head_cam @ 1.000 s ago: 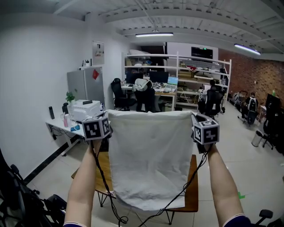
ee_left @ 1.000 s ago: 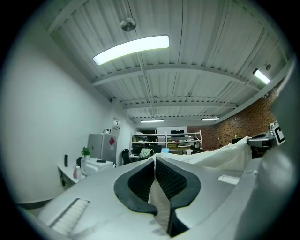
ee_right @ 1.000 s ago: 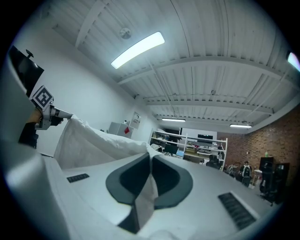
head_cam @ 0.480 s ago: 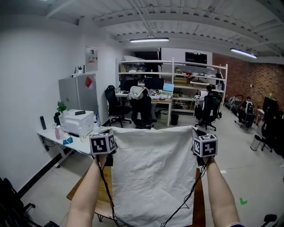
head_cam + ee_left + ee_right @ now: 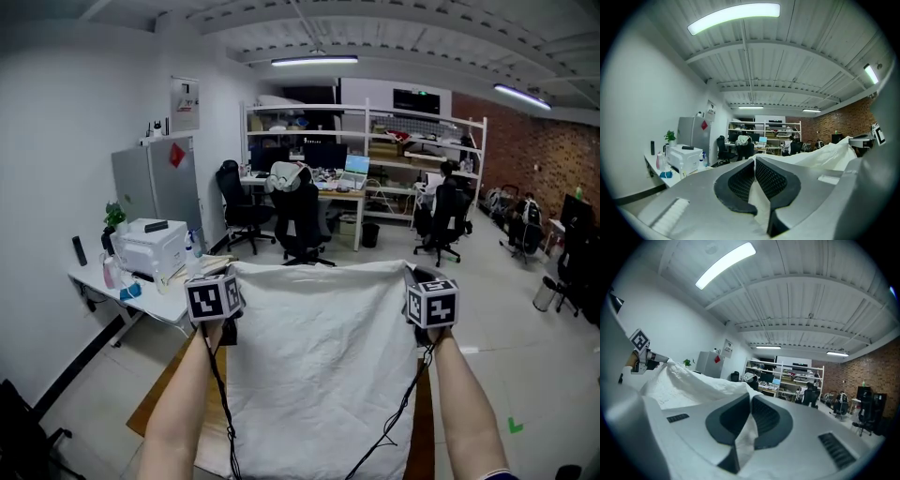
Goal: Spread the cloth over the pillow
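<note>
A white cloth hangs stretched in the air in front of me, held by its two top corners. My left gripper is shut on the cloth's top left corner; in the left gripper view the cloth is pinched between the dark pads. My right gripper is shut on the top right corner, with the cloth pressed between its pads. Both grippers point about level, side by side. The cloth hides whatever lies under it; no pillow is in view.
A wooden table stands below the cloth. A white side table with a printer is at the left, by a grey fridge. Desks, office chairs, shelves and seated people fill the back of the room.
Both grippers have moved forward and down together with the stretched cloth. The cloth now hangs lower and covers more of the wooden table.
</note>
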Demonstrator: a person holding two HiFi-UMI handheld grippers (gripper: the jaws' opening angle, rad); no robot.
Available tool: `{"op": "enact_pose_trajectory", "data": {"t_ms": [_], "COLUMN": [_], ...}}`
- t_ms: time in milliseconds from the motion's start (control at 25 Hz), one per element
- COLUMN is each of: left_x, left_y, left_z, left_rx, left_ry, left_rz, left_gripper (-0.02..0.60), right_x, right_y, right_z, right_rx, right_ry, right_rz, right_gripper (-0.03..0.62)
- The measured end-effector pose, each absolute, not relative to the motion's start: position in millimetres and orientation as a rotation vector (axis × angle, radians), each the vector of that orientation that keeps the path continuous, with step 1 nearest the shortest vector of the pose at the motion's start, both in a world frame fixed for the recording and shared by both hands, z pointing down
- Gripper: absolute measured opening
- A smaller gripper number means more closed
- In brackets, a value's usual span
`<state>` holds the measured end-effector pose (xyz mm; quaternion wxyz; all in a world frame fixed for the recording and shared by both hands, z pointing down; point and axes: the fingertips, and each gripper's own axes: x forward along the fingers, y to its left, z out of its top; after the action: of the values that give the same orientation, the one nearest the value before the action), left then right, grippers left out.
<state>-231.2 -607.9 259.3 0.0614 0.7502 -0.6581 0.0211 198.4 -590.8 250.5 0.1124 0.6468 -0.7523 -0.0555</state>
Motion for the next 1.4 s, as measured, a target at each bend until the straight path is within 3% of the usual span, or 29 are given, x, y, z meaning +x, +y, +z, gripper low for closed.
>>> {"op": "enact_pose_trajectory", "data": {"t_ms": [920,1400], "left_x": [-229.2,-233.2], "left_y": [-762.5,-819.9], "left_z": [363.0,468.0], "left_rx": [2.076,1.979], "left_ry": [-2.044,-2.007], "left_rz": [0.260,0.427], "left_gripper": [0.017,0.017], "right_x": [201.8,198.9], "right_y": [-761.5,-823.8], "right_z": [363.6,469.5], "right_rx": [1.750,1.687], "right_ry": [-2.221,-2.157], "right_rz": [0.015,0.151], "right_gripper": [0.028,0.028]}}
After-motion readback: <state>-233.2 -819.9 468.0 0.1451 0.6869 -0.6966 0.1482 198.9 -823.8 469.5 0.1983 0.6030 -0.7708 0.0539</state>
